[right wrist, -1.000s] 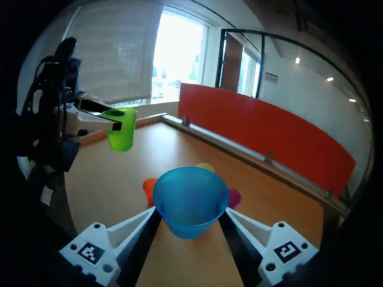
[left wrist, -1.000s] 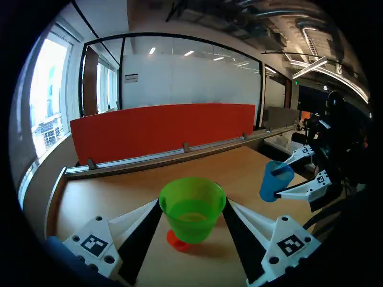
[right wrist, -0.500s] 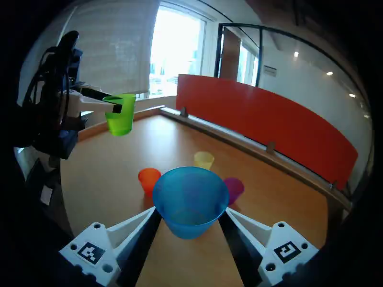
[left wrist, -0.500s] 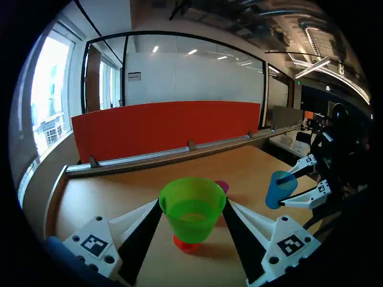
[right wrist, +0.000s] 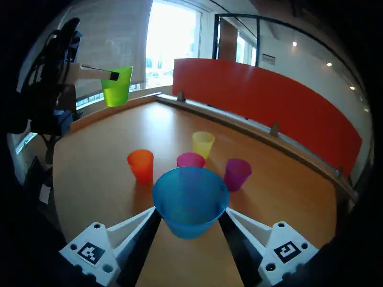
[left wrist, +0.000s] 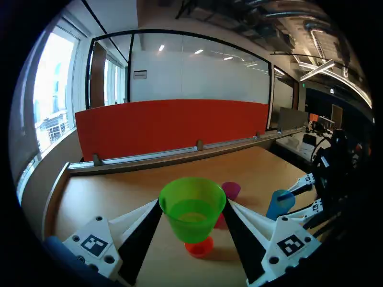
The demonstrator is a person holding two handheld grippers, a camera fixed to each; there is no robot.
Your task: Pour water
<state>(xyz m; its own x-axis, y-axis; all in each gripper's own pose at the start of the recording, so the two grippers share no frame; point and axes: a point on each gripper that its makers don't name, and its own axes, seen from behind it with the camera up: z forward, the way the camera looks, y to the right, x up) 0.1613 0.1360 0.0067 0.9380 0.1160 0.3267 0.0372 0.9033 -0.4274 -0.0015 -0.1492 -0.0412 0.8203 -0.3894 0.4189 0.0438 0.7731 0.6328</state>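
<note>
Green cup [left wrist: 192, 208], translucent tapered plastic, is riding above the table [left wrist: 115, 196], pinched between the left gripper [left wrist: 192, 204] fingers. The right gripper [right wrist: 190, 213], well apart, is clamping a matching blue cup [right wrist: 190, 201]. Those slick, thin walls are looking risky: a slip or early tilt could spill onto the small cups [right wrist: 140, 165] below.

Left gripper view: low over tabletop [left wrist: 119, 196], close behind own jaws, facing red partition [left wrist: 172, 124] at 12 o'clock, right gripper [left wrist: 287, 206] at 4 o'clock. Right gripper view: equally low, partition at 2 o'clock, left gripper [right wrist: 115, 81] at 10 o'clock. Shared: tabletop, partition, orange cup [left wrist: 198, 248].
</note>
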